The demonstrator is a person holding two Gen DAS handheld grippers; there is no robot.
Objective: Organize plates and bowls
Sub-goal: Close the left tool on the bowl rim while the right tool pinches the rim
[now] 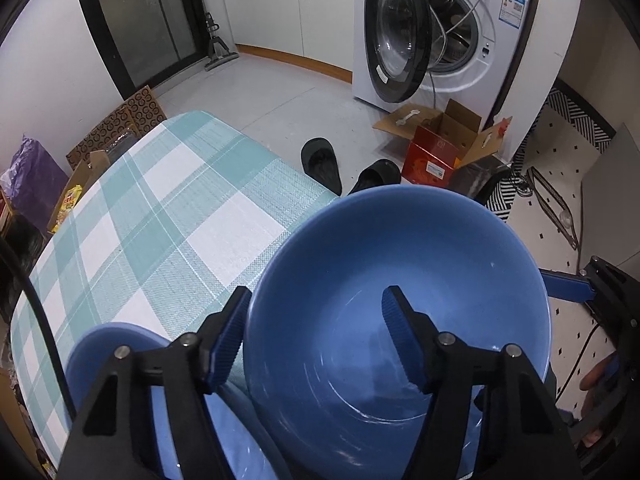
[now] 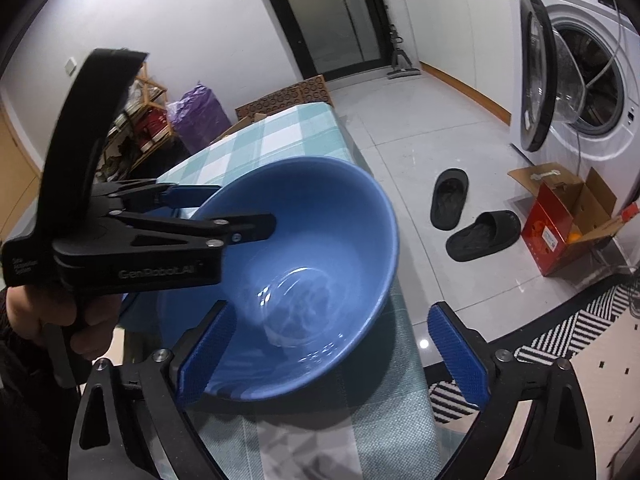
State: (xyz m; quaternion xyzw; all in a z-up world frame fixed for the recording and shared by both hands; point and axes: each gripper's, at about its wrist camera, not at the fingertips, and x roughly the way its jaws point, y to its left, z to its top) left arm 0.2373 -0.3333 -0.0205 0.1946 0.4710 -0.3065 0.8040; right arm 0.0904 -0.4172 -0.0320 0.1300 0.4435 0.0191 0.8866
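Observation:
A large blue bowl point(image 1: 400, 264) point(image 2: 320, 240) sits tilted near the right edge of the checked table point(image 1: 160, 220). My left gripper point(image 1: 316, 294) point(image 2: 244, 208) straddles the bowl's left rim, one finger outside the wall and one inside; the pads stand apart from the thin wall, so it is open. A second blue dish point(image 1: 100, 356) point(image 2: 132, 312) lies lower left, partly under the bowl. My right gripper point(image 2: 330, 308) is open at the bowl's near side, its left pad point(image 2: 204, 356) close to the rim and its right pad over the table edge.
Beyond the table edge the floor holds two black slippers point(image 2: 480, 236), an open red cardboard box point(image 2: 560, 236) and a washing machine with its door open point(image 1: 440, 28). A black-and-white mat point(image 2: 560, 340) lies right. A hand point(image 2: 80, 320) holds the left gripper.

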